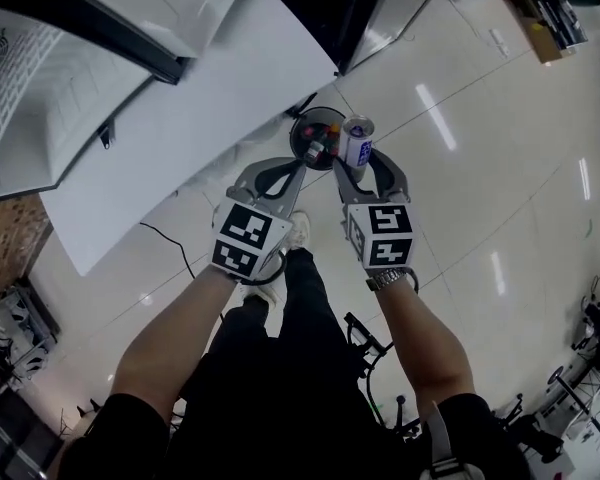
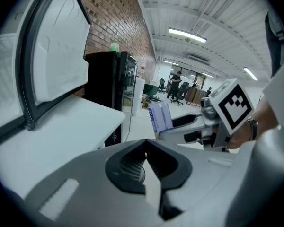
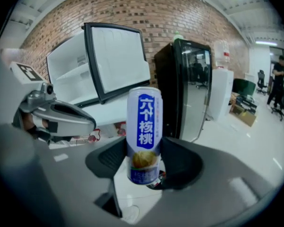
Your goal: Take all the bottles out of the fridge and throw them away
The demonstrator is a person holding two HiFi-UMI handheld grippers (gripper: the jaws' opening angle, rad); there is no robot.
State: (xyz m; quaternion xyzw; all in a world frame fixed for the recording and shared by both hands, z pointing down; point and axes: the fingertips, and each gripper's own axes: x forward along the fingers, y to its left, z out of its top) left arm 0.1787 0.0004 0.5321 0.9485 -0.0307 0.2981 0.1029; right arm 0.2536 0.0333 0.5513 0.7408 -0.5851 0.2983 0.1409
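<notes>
A tall white and blue can stands upright between the pads of my right gripper, which is shut on it. In the head view the can hangs over the right edge of a round black bin on the floor, with coloured items inside. My left gripper is beside it, just short of the bin, with its jaws shut and nothing between them. In the left gripper view the can shows in the right gripper ahead. The white fridge stands behind with its door open.
A black glass-door cabinet stands right of the white fridge. The open fridge door reaches out over the floor at the left of the bin. My legs and feet are just behind the grippers. People and office chairs are far off.
</notes>
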